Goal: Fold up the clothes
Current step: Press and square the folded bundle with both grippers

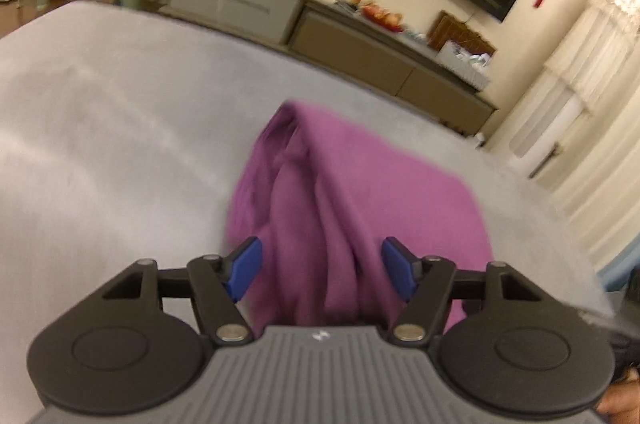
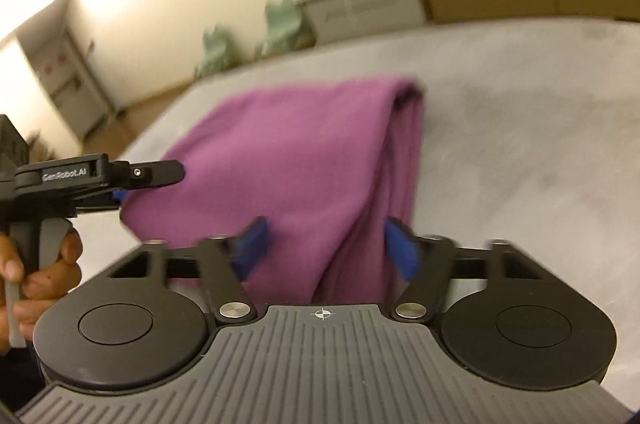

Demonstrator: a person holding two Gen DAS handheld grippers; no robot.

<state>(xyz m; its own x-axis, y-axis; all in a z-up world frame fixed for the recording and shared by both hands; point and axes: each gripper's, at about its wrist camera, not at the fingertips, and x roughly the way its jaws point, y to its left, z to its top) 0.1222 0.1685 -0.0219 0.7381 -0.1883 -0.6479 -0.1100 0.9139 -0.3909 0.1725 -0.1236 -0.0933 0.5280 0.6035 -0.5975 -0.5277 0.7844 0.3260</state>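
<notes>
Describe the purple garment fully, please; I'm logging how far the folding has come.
The purple garment is one plain soft, knit-like cloth, no print visible. It lies folded over on the grey surface, layers stacked along one edge, with long creases running toward the cameras. Its near end lies between the blue pads of both grippers, whose jaws stand apart without pressing it. In the right wrist view the left gripper meets the cloth's near left corner; whether it touches is unclear.

purple garment (image 2: 304,159) | folded, seemingly in layers | on grey bed (image 2: 520,127)
</notes>
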